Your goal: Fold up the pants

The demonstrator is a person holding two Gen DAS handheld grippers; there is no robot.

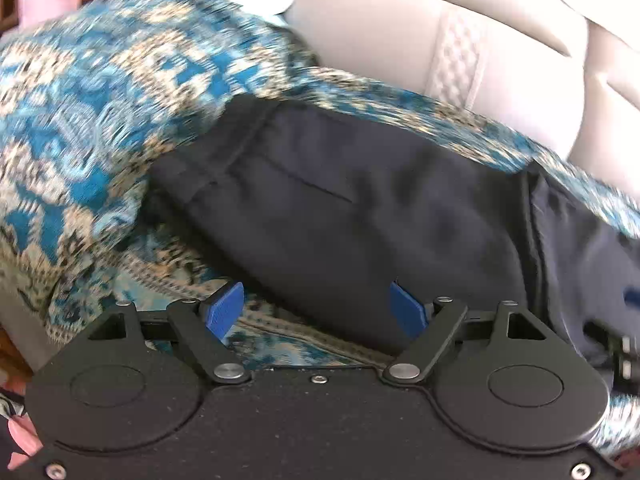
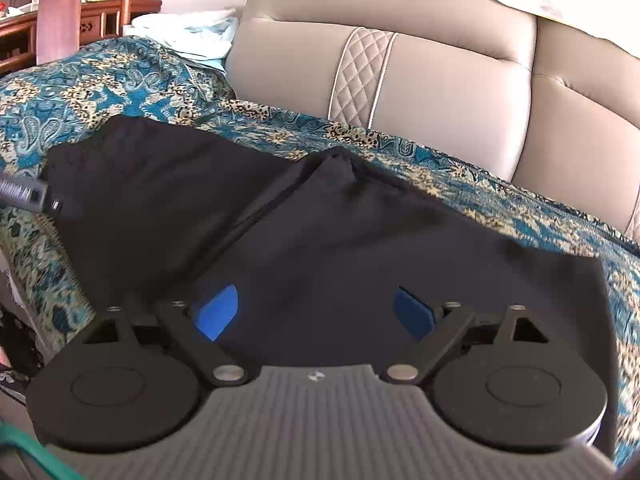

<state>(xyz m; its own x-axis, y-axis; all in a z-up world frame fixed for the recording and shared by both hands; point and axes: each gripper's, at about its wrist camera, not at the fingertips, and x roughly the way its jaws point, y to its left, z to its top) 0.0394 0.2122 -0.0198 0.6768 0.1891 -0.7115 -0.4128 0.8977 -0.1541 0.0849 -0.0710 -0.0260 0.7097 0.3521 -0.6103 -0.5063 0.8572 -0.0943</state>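
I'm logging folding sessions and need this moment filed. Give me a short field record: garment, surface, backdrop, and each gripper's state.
garment: black pants, lying folded over on the bed cover, a raised crease near the middle
surface: teal and cream patterned bedspread
backdrop: beige padded headboard with a quilted strip
left gripper: open, nothing between its blue pads, above the near edge of the pants
right gripper: open, nothing gripped, over the pants
blur: left wrist view is smeared
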